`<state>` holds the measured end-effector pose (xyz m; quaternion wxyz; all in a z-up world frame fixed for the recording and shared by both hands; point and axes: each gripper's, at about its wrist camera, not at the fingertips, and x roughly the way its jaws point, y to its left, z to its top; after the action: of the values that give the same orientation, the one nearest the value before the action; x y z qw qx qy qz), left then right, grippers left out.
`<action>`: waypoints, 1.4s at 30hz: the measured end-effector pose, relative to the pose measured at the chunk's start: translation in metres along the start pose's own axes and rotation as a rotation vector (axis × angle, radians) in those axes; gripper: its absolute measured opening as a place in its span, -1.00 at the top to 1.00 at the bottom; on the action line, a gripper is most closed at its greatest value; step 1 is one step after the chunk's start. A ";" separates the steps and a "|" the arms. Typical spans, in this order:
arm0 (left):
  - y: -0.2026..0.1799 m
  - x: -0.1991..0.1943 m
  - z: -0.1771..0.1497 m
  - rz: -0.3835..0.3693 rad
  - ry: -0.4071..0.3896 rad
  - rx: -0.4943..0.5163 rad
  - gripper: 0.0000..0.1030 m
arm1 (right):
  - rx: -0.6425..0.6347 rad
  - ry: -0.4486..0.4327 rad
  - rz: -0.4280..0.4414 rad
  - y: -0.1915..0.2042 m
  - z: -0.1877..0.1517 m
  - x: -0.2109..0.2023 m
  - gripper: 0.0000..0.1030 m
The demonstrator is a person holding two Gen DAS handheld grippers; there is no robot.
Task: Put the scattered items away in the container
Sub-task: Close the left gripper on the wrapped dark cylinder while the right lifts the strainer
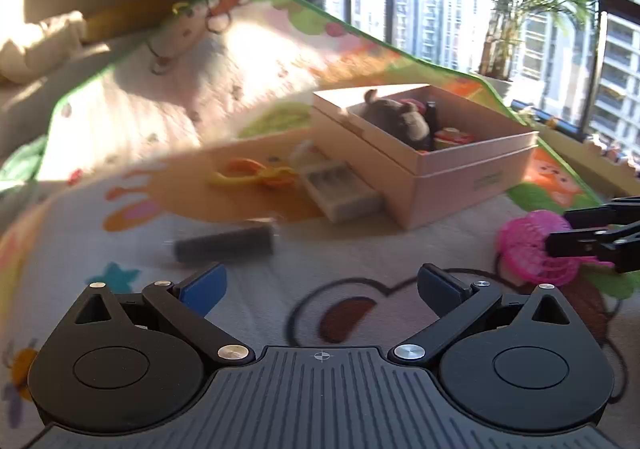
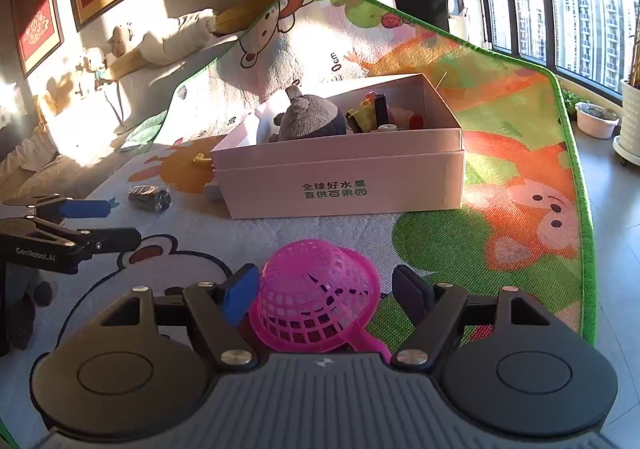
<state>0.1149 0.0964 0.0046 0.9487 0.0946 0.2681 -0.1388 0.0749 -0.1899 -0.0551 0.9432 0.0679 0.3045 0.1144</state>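
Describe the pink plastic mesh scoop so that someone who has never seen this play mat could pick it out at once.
Start at the pale pink cardboard box full of toys on the cartoon play mat. On the mat in front of the box's printed side lies the bright pink plastic mesh scoop, dome up, between the right gripper's open fingers. It alone is a see-through lattice with a handle.

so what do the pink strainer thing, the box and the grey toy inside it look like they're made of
Pink strainer: glossy translucent plastic, going by its moulded mesh and handle.
Box: matte pale pink cardboard, judging by its flat folded walls and printed lettering.
Grey toy: soft plush fabric with a fuzzy nap, probably stuffed.
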 end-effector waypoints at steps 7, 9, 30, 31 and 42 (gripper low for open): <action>0.032 0.032 0.010 0.042 0.056 -0.045 -1.00 | 0.012 0.003 0.000 -0.001 0.000 0.002 -0.59; 0.043 0.045 0.015 0.054 0.083 -0.115 -1.00 | 0.013 -0.001 -0.006 0.000 0.000 0.001 -0.61; 0.048 0.086 0.029 0.046 0.120 -0.158 -0.76 | 0.033 0.042 0.012 -0.003 0.000 0.008 -0.76; 0.047 0.084 0.029 0.042 0.122 -0.167 -0.76 | 0.023 0.047 0.017 -0.001 0.000 0.008 -0.77; -0.026 0.003 -0.009 -0.079 0.148 -0.160 -0.78 | -0.024 0.116 0.040 0.001 -0.016 -0.021 -0.81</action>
<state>0.1048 0.0731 -0.0078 0.9246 0.0177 0.3510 -0.1469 0.0487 -0.1936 -0.0563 0.9221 0.0558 0.3560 0.1408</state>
